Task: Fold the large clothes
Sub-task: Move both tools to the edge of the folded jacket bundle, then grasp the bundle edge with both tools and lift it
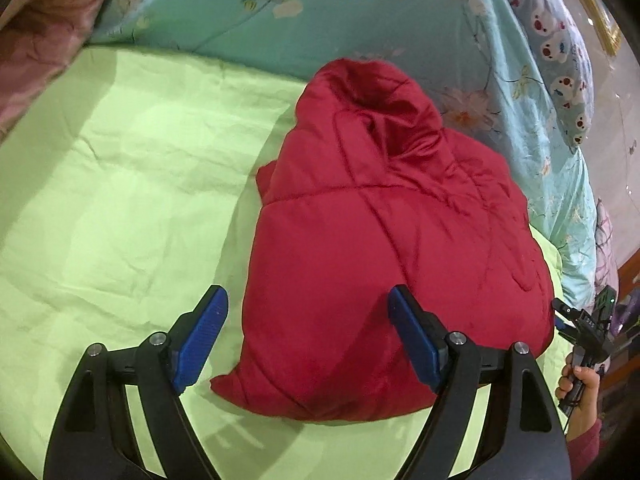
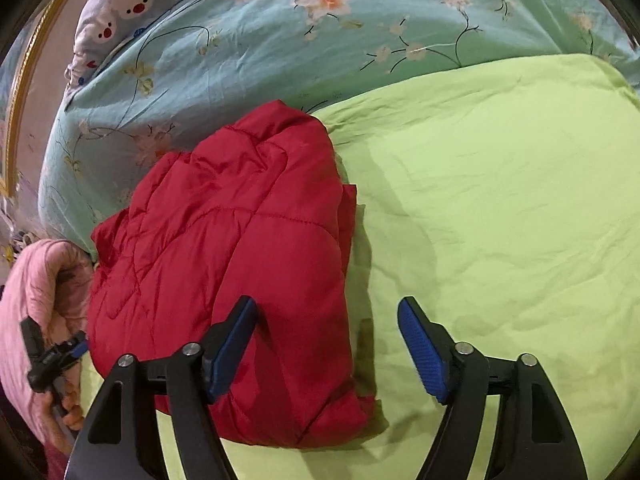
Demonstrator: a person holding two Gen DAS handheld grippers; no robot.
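A red quilted puffer jacket (image 1: 384,248) lies folded into a compact bundle on the light green sheet (image 1: 120,200). It also shows in the right wrist view (image 2: 240,264). My left gripper (image 1: 308,336) is open and empty, held over the jacket's near left edge. My right gripper (image 2: 326,344) is open and empty over the jacket's near right edge. The other hand-held gripper (image 1: 588,328) shows at the right edge of the left wrist view, and at the left edge of the right wrist view (image 2: 52,356).
A turquoise floral duvet (image 1: 360,12) is piled behind the jacket. A pillow with a bear print (image 1: 560,52) lies beyond it. A pink quilt (image 1: 44,36) sits at the far left, and pink fabric (image 2: 36,300) lies beside the jacket.
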